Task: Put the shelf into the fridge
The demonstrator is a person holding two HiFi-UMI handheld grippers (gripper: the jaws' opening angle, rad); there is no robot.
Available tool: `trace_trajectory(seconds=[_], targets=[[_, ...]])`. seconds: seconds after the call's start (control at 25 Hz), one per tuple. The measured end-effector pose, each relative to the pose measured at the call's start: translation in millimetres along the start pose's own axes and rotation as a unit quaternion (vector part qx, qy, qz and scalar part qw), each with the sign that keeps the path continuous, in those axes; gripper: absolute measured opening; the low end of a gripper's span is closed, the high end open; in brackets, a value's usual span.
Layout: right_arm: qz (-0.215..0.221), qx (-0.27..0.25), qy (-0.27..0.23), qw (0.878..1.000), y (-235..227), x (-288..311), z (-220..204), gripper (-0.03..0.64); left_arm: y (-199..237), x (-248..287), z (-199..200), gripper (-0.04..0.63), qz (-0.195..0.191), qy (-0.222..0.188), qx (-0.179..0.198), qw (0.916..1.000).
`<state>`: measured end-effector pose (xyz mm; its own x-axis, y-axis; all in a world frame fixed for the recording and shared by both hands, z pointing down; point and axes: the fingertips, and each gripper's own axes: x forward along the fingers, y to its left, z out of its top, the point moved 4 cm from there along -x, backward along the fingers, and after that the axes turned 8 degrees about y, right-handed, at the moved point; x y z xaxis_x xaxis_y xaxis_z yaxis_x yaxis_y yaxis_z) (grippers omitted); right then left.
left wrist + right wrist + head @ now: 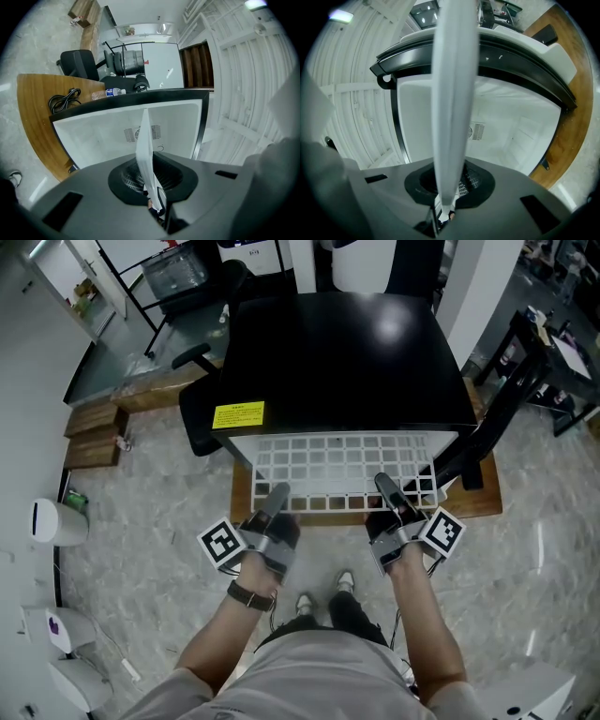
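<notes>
A white wire shelf (342, 470) juts flat out of the front of a black fridge (347, 352), which I see from above. My left gripper (277, 495) is shut on the shelf's near edge at the left. My right gripper (386, 486) is shut on the same edge at the right. In the left gripper view the shelf (144, 145) shows edge-on, running from the gripper (157, 211) toward the white fridge interior (103, 136). The right gripper view shows the shelf (452, 93) likewise, rising from the gripper (443, 213) before the interior (511, 126).
The fridge door (473, 446) stands open at the right, its ribbed white inner side (243, 93) close beside the shelf. The fridge rests on a wooden platform (473, 502). A black office chair (202, 409) stands at its left, wooden blocks (94, 432) farther left, a black table (544, 352) at the right.
</notes>
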<state>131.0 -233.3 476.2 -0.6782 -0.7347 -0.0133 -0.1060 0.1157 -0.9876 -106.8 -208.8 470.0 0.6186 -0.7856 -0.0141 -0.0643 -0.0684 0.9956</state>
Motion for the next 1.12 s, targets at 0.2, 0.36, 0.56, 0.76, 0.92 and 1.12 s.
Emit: trace_trajectory(seconds=[0.2,0.36,0.56,0.76,0.92,1.12], targets=[[0.000,-0.001,-0.004,1.000,1,5,4,0.048,0,4,4,0.029,0.003,-0.006,0.007,1.0000],[-0.004,-0.004,-0.009,1.000,1,7,7,0.048,-1,8,7,0.029,-0.002,-0.009,0.012,0.9999],[-0.004,-0.009,-0.015,1.000,0,15,16,0.048,-1,18,12,0.029,-0.004,-0.010,0.019,0.9998],[-0.005,-0.011,-0.018,1.000,-2,24,22,0.048,0,25,20,0.029,-0.005,-0.013,0.027,0.9995],[-0.002,-0.012,-0.022,1.000,-1,31,26,0.048,0,31,26,0.029,-0.008,-0.018,0.028,0.9994],[0.000,-0.014,-0.027,1.000,-2,41,34,0.048,-1,40,34,0.029,-0.011,-0.023,0.031,0.9992]])
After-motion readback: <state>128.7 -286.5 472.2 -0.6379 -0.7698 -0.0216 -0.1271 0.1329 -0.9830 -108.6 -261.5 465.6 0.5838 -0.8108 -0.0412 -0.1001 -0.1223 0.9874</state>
